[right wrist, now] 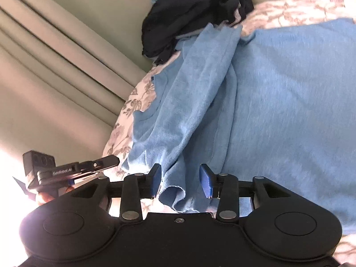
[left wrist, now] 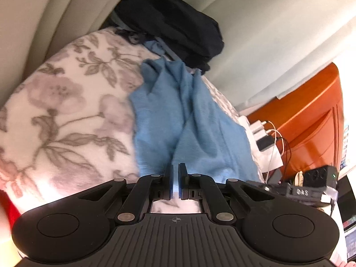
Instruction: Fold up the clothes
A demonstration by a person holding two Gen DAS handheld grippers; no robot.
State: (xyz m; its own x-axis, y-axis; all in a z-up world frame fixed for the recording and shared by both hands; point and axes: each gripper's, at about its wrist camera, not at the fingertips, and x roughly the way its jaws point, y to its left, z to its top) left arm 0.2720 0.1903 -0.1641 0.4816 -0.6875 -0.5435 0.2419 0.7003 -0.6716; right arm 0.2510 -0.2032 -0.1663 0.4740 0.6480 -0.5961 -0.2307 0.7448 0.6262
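Note:
A light blue garment (left wrist: 178, 115) lies on a floral bedspread (left wrist: 66, 102). In the left wrist view it hangs in bunched folds from my left gripper (left wrist: 176, 179), which is shut on its edge. In the right wrist view the same blue garment (right wrist: 278, 102) spreads wide, with a folded strip running down to my right gripper (right wrist: 180, 179). The right gripper's jaws stand open with a hem fold of the garment between them. The left gripper (right wrist: 66, 170) shows at the left of the right wrist view.
A pile of dark navy clothes (left wrist: 173, 24) sits at the head of the bed against a padded beige headboard (right wrist: 55, 51). An orange bedside cabinet (left wrist: 311, 120) with chargers and cables (left wrist: 267, 138) stands right of the bed.

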